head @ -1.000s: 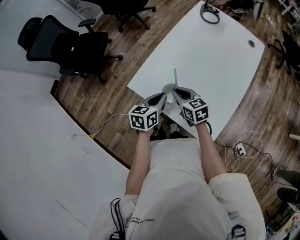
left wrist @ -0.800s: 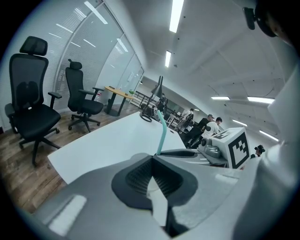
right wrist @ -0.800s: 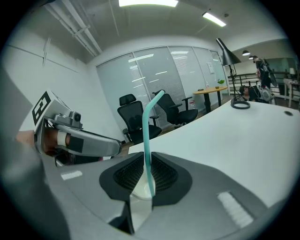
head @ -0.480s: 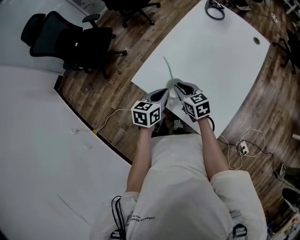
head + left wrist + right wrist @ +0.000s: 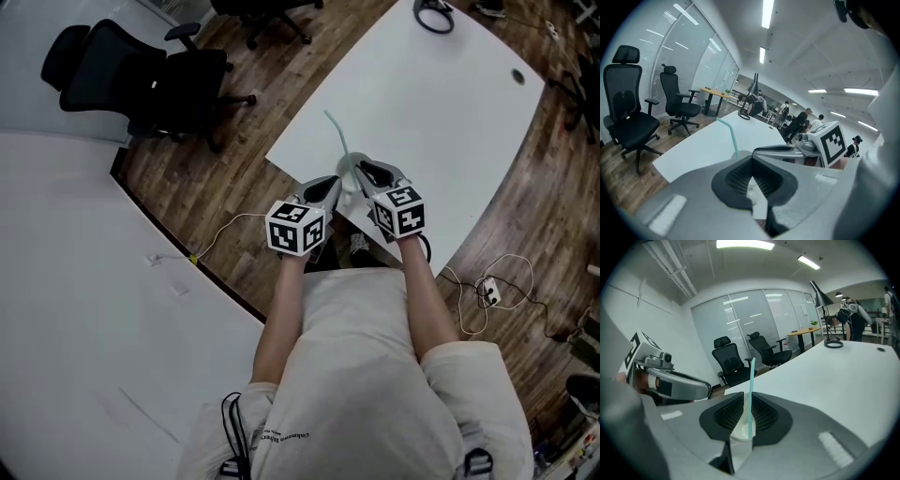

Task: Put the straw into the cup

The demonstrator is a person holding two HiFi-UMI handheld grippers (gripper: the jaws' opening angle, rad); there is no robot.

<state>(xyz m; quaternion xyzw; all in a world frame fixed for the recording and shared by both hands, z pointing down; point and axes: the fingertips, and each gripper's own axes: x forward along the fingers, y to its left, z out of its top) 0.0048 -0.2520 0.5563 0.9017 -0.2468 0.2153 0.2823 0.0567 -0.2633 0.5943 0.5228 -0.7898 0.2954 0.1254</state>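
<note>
A teal straw [image 5: 336,136] rises from a small white cup [image 5: 348,190] at the near edge of the white table [image 5: 441,103], leaning away to the left. My left gripper [image 5: 330,185] comes in from the left, shut on the cup [image 5: 753,194], which shows white between its pads. My right gripper [image 5: 364,169] comes in from the right, shut on the straw [image 5: 751,385]. The straw runs up between its pads, with the cup's rim [image 5: 739,431] just under them. In the left gripper view the straw [image 5: 730,136] stands beyond the jaws.
Two black office chairs [image 5: 141,84] stand on the wood floor left of the table. A black coiled object [image 5: 433,14] lies at the table's far end. Cables and a power strip [image 5: 483,292] lie on the floor to the right. People stand far off in the room.
The straw's top has swung from nearly upright to leaning away and to the left. Both grippers stay close together at the cup, shifted slightly right.
</note>
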